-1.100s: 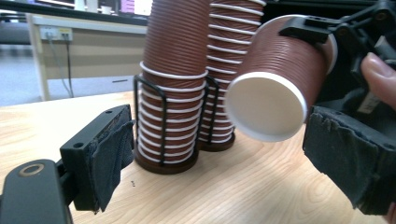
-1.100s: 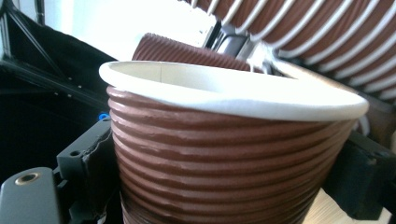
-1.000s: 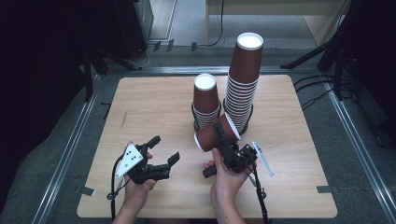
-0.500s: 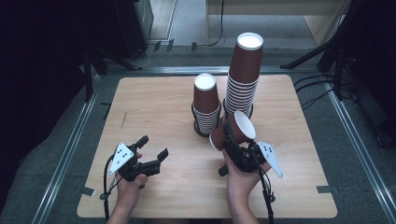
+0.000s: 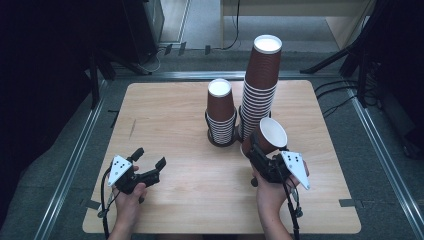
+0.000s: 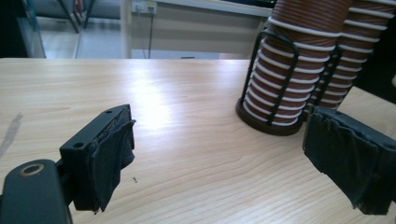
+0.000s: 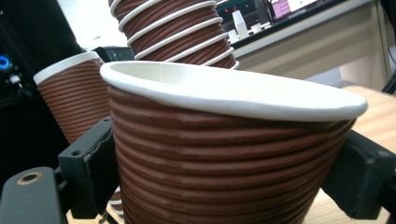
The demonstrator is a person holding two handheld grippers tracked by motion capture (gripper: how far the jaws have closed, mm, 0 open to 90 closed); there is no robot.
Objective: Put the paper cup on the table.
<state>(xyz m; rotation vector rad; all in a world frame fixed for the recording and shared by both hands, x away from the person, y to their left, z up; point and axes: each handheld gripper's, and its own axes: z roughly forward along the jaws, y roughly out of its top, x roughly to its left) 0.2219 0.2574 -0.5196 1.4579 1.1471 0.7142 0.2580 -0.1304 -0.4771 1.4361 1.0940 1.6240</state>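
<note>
While stacks wait at twelve o'clock: one cup (image 5: pixel 266 138) lifted, destination unclear.
Right gripper (image 5: pixel 257 156): clamped around it.
Left gripper (image 5: pixel 148 165): jaws apart, empty, seven o'clock.

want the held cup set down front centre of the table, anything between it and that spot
Nothing visible. The cup is held in the right gripper, and the table between both grippers is bare. The two stacks stand farther back.

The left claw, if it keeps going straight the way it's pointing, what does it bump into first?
Probably the shorter stack of brown ribbed paper cups in its black wire holder. The open left claw has bare wooden table ahead, then that stack slightly to one side, though depth is hard to judge.
</note>
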